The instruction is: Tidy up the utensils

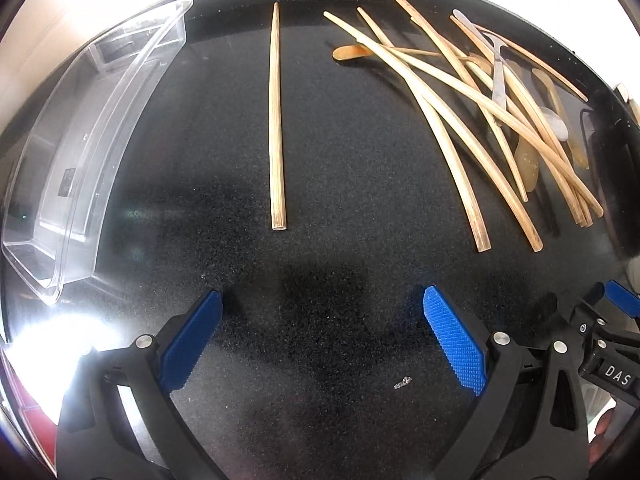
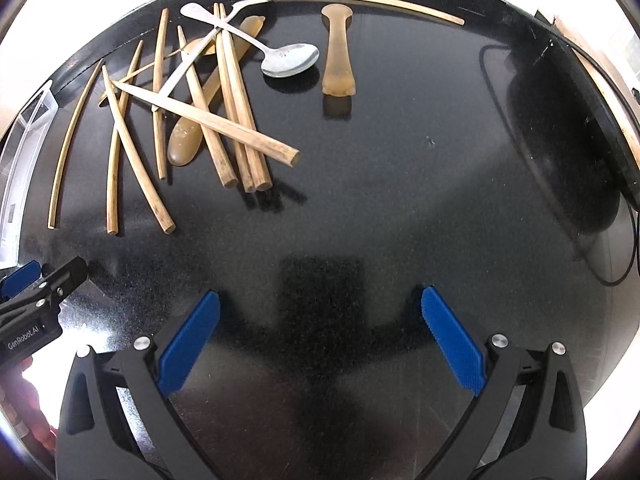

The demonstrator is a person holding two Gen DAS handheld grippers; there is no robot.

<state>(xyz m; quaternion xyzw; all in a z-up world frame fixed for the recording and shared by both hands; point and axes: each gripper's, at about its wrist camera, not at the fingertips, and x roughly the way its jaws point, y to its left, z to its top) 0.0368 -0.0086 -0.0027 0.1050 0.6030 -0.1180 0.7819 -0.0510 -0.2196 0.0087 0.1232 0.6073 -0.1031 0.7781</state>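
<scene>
A heap of wooden chopsticks (image 1: pixel 460 92) (image 2: pixel 224 112) lies crossed on the black table, mixed with a metal spoon (image 2: pixel 290 60) (image 1: pixel 556 122) and amber plastic spoons (image 2: pixel 184 142). One chopstick (image 1: pixel 276 120) lies alone, ahead of my left gripper (image 1: pixel 322 332). An amber utensil (image 2: pixel 338 52) rests apart, right of the heap. A clear plastic organizer tray (image 1: pixel 92 120) stands at the far left. My left gripper hovers open and empty over bare table. My right gripper (image 2: pixel 320 332) is likewise open and empty, short of the heap.
A black round object with a cable (image 2: pixel 568 148) sits at the table's right side. One long chopstick (image 2: pixel 360 2) lies along the far edge. Bare black table (image 2: pixel 400 180) stretches between the grippers and the utensils. A small scrap (image 1: pixel 403 382) lies near my left gripper.
</scene>
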